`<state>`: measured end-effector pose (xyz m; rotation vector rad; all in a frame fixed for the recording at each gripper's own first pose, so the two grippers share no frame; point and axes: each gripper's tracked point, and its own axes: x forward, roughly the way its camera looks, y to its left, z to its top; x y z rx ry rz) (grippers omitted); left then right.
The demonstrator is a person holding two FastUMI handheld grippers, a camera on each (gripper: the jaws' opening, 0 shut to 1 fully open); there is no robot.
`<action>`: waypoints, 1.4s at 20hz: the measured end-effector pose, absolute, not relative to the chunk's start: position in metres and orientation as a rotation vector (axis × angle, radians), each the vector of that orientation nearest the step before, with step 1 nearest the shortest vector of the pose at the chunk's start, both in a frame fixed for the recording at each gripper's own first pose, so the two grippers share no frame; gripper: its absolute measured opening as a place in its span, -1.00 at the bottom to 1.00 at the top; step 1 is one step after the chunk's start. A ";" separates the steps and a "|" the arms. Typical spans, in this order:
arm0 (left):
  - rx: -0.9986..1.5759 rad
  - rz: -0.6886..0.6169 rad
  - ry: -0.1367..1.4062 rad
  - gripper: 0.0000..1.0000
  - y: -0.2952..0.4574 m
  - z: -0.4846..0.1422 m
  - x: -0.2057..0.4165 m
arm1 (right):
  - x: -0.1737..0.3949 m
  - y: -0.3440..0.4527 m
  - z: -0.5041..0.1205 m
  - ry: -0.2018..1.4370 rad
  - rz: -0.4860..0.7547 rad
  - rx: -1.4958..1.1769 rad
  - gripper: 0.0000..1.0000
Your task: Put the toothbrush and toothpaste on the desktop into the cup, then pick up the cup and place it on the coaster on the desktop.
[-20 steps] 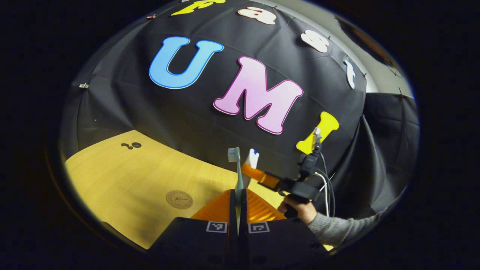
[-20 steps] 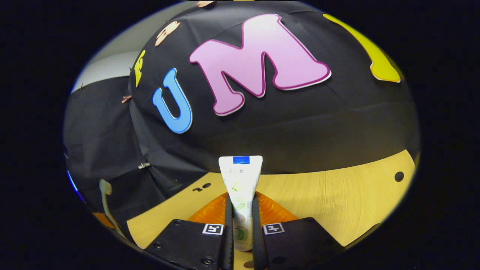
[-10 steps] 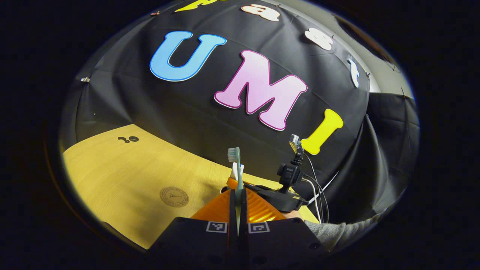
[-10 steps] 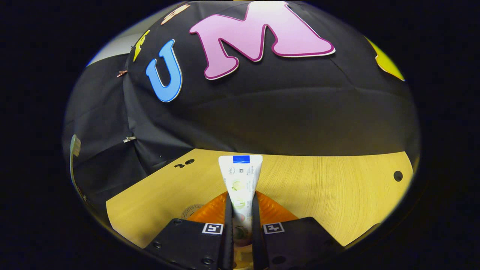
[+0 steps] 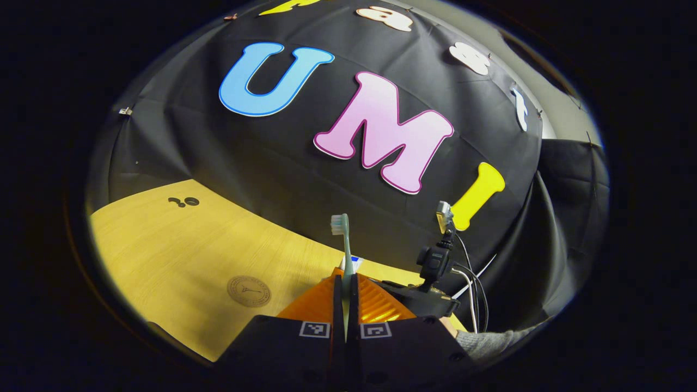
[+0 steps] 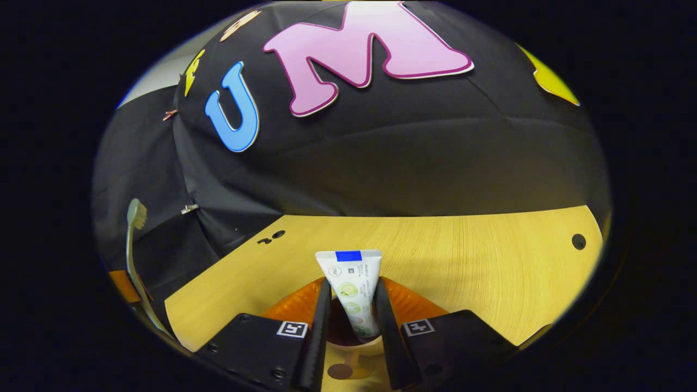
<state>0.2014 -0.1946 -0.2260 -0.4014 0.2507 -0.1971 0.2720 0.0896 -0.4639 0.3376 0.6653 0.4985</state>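
In the left gripper view my left gripper is shut on a pale green toothbrush, which stands upright with its bristle head on top. Behind it peeks the top of the toothpaste tube, beside my right gripper. In the right gripper view my right gripper stands open around the white toothpaste tube. The tube's lower end sits inside a pale cup below the fingers. The toothbrush shows at the far left. A round brown coaster lies on the wooden table.
The black cloth wall rises close behind the table's far edge. Small dark holes mark the table at its left back and at its right. A grey sleeve and cables trail behind my right gripper.
My right gripper has lowered and opened its fingers, and the toothpaste has dropped down into the cup. My left gripper has kept its hold on the toothbrush and barely moved.
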 end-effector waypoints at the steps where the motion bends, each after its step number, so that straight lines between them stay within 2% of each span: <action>1: -0.413 -0.198 0.233 -0.88 -0.196 -0.223 0.211 | 0.274 0.087 -0.456 0.660 0.493 0.376 0.00; 5: -0.434 -0.183 0.148 -0.88 -0.200 -0.214 0.247 | 0.281 0.067 -0.419 0.614 0.458 0.525 0.13; 10: -0.428 -0.180 0.114 -0.88 -0.209 -0.223 0.287 | 0.277 0.025 -0.396 0.580 0.402 0.602 0.14; 17: -0.398 -0.147 0.070 -0.88 -0.213 -0.248 0.325 | 0.260 -0.026 -0.406 0.586 0.310 0.634 0.13; 24: -0.337 -0.108 0.047 -0.88 -0.221 -0.280 0.348 | 0.250 -0.038 -0.403 0.587 0.303 0.652 0.13; 25: -0.329 -0.108 0.052 -0.78 -0.223 -0.283 0.351 | 0.247 -0.038 -0.405 0.592 0.307 0.648 0.13; 26: -0.316 -0.109 0.043 -0.88 -0.224 -0.282 0.349 | 0.245 -0.037 -0.406 0.596 0.311 0.645 0.13; 28: -0.275 -0.108 0.024 -0.88 -0.226 -0.282 0.347 | 0.243 -0.036 -0.408 0.603 0.313 0.643 0.13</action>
